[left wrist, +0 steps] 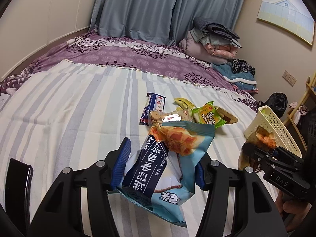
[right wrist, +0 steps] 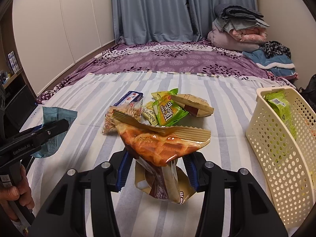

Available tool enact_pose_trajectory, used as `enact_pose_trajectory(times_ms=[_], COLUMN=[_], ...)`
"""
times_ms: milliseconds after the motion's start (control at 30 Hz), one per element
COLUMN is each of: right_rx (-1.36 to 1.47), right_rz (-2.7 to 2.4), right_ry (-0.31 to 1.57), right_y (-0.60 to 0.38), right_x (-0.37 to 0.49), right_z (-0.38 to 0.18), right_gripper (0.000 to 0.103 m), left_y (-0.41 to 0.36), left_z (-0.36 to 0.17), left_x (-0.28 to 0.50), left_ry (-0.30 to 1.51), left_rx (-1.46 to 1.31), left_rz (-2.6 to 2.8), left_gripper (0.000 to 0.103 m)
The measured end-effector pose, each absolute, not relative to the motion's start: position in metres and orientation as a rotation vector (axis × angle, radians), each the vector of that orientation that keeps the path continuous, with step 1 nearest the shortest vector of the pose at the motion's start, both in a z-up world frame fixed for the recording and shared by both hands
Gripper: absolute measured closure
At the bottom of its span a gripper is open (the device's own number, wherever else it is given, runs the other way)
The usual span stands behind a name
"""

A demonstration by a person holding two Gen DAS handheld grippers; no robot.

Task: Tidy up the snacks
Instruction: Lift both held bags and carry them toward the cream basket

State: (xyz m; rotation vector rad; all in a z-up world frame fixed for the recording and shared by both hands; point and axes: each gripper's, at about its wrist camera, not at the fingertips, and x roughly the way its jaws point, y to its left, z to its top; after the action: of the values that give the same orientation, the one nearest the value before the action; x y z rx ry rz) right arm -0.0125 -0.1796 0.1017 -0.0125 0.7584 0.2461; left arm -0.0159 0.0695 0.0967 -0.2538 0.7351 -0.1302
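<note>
The left gripper (left wrist: 161, 169) has its fingers (left wrist: 123, 164) pinching a light-blue snack bag (left wrist: 158, 177) above the striped bed (left wrist: 69, 108). The right gripper (right wrist: 156, 172) squeezes a beige waffle packet (right wrist: 162, 148), fingers nearly together. Loose snacks (right wrist: 158, 110) lie beyond. Only the right view shows the green packet (right wrist: 280, 108) inside the cream basket (right wrist: 276, 158).

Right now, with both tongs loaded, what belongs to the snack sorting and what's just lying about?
Job:
- light blue snack bag in left tongs
- waffle packet in right tongs
- loose snack pile
- cream perforated basket

Lying about:
- folded bedding stack
- curtains
- framed picture
</note>
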Motion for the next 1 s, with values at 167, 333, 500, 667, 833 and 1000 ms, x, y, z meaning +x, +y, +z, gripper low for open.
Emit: enact_pose_trajectory(times_ms=[167, 333, 500, 667, 833, 1000], right_rx=[0.0, 0.018, 0.047, 0.084, 0.122, 0.159], right_rz=[0.248, 0.246, 0.234, 0.207, 0.172, 0.125], right_ry=[0.751, 0.739, 0.717, 0.684, 0.647, 0.61], right_y=[-0.184, -0.192, -0.204, -0.223, -0.247, -0.276], right_x=[-0.019, -0.022, -0.025, -0.028, -0.033, -0.04], right_z=[0.102, 0.107, 0.115, 0.125, 0.133, 0.141], right_gripper=[0.054, 0.054, 0.054, 0.054, 0.054, 0.054], left_y=[0.071, 0.066, 0.055, 0.04, 0.024, 0.004], left_z=[0.101, 0.108, 0.115, 0.124, 0.131, 0.136], left_x=[-0.022, -0.024, -0.024, -0.024, -0.024, -0.024], left_ry=[0.735, 0.73, 0.721, 0.711, 0.705, 0.7], left_rx=[-0.249, -0.228, -0.206, -0.173, -0.139, -0.102], left_rz=[-0.128, -0.133, -0.16, -0.184, -0.202, -0.225], left_gripper=[0.045, 0.045, 0.045, 0.045, 0.045, 0.045])
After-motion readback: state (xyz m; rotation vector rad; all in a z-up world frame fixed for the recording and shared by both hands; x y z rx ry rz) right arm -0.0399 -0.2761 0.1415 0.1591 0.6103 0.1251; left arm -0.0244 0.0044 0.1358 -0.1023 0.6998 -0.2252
